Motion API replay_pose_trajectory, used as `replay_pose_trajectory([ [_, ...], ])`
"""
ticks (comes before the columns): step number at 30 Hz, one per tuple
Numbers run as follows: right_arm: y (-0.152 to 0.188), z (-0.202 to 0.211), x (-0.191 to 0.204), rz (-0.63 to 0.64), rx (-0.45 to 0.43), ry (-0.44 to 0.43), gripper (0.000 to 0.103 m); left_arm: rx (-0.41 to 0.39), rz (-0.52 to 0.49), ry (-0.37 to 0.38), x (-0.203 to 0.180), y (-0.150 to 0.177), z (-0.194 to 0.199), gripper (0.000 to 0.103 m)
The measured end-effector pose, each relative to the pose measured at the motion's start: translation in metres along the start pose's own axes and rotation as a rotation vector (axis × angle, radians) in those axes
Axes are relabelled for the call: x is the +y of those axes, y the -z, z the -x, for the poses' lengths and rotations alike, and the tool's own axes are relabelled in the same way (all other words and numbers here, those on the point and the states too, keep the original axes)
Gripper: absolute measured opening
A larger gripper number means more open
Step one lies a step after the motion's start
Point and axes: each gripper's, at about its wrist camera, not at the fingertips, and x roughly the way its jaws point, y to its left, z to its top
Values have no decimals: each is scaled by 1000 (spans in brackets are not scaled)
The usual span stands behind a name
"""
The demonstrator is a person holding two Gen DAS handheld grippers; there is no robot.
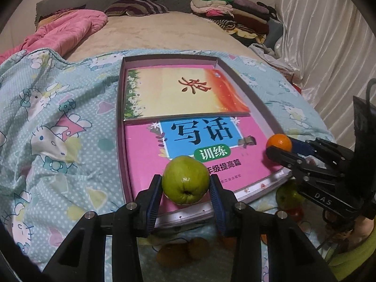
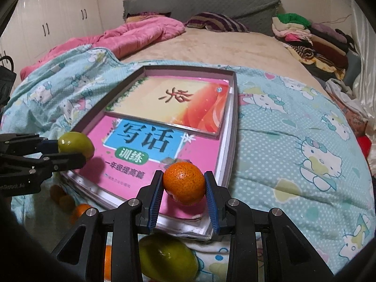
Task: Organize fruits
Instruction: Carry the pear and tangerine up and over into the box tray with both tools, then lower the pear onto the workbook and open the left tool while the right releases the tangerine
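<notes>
My left gripper (image 1: pixel 185 185) is shut on a green guava (image 1: pixel 185 179) and holds it above the near edge of a shallow box (image 1: pixel 119 108) with books in it. My right gripper (image 2: pixel 184 185) is shut on an orange tangerine (image 2: pixel 184 182) above the box's near right corner. In the left wrist view the right gripper (image 1: pixel 279 149) with its tangerine (image 1: pixel 279 142) shows at the right. In the right wrist view the left gripper (image 2: pixel 70 151) with the guava (image 2: pixel 76 144) shows at the left. More fruit lies on the bedspread below: a green fruit (image 2: pixel 166 257), an orange one (image 2: pixel 80 211), brown ones (image 1: pixel 183 251).
The box (image 2: pixel 233 127) holds a pink workbook (image 1: pixel 188 145) and a yellow-orange book (image 1: pixel 183 92). It lies on a teal Hello Kitty bedspread (image 1: pixel 54 127). A pink quilt (image 1: pixel 61 35), pillows and a pile of folded clothes (image 1: pixel 232 16) lie farther back. A curtain (image 1: pixel 329 47) hangs at the right.
</notes>
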Motion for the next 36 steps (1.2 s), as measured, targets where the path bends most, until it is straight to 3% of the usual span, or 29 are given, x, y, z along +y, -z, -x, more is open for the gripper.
replay_pose_trajectory([
  [20, 2, -1, 5, 57, 16, 12, 38, 3, 1, -7, 1, 2, -8, 41],
  [36, 8, 18, 3, 23, -56, -17, 53, -6, 9, -9, 6, 4, -6, 44],
])
